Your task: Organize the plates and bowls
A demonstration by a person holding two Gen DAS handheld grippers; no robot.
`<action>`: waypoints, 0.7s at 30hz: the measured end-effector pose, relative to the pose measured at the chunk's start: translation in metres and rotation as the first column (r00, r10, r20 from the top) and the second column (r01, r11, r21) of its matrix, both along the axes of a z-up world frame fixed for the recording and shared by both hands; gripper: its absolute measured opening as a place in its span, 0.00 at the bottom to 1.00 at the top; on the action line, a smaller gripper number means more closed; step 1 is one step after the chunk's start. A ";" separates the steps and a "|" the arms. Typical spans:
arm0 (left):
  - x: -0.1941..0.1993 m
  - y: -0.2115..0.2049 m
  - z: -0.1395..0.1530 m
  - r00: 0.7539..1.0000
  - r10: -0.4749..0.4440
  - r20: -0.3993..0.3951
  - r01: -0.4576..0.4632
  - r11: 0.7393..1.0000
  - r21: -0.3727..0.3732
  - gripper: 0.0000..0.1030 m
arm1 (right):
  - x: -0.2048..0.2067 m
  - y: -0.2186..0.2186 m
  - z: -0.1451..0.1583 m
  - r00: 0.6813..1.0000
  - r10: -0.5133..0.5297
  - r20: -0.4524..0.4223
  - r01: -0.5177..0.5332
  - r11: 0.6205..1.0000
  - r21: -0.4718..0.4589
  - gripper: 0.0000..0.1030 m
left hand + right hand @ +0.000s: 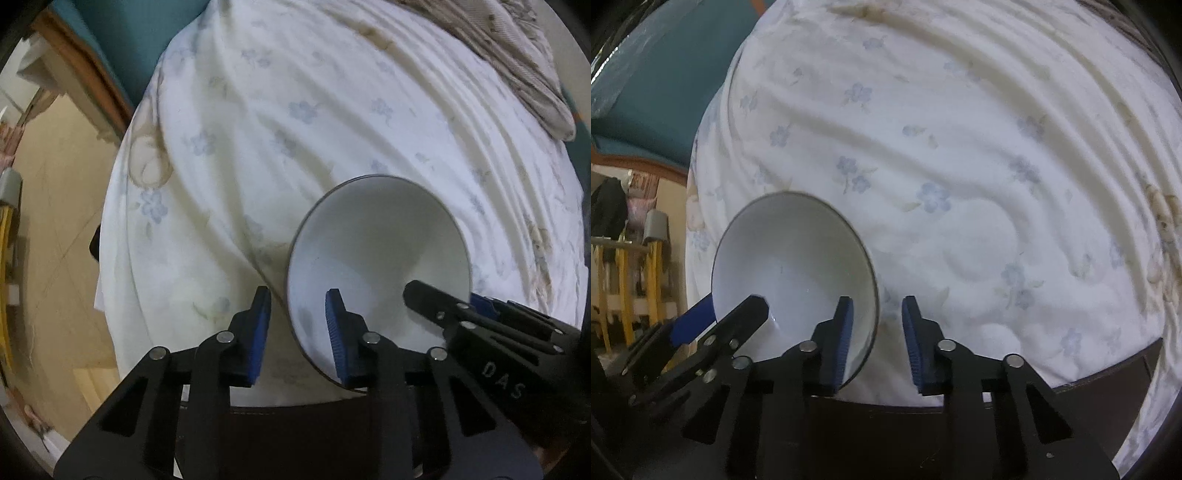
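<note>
White bowl [376, 258], dark-rimmed, tilted at the near edge of the floral bedsheet [288, 122]; left gripper [299, 332] and right gripper [877, 338] each straddle opposite rim walls, fingers apart, contact unclear. Left view alone shows a beige patterned cloth [517, 55] at the far right corner; right view alone shows yellow-legged furniture [628, 280] beyond the bed's left edge.

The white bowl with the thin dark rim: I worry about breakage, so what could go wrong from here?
1. The white bowl with the thin dark rim is straddled at opposite rims by the left gripper and right gripper; with both jaws still apart, it could slip.
2. The soft, wrinkled floral bedsheet may let it tip.
</note>
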State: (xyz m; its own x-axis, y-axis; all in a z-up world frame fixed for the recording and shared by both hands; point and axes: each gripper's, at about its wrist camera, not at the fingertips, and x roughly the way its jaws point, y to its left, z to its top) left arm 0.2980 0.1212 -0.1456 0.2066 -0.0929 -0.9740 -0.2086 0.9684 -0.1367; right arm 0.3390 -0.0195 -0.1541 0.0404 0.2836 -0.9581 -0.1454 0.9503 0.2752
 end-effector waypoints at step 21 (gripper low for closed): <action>-0.020 -0.024 0.067 0.995 -0.045 0.093 0.046 0.999 -0.008 0.09 | -0.018 -0.028 0.042 0.992 -0.021 0.122 0.018 0.999 0.030 0.10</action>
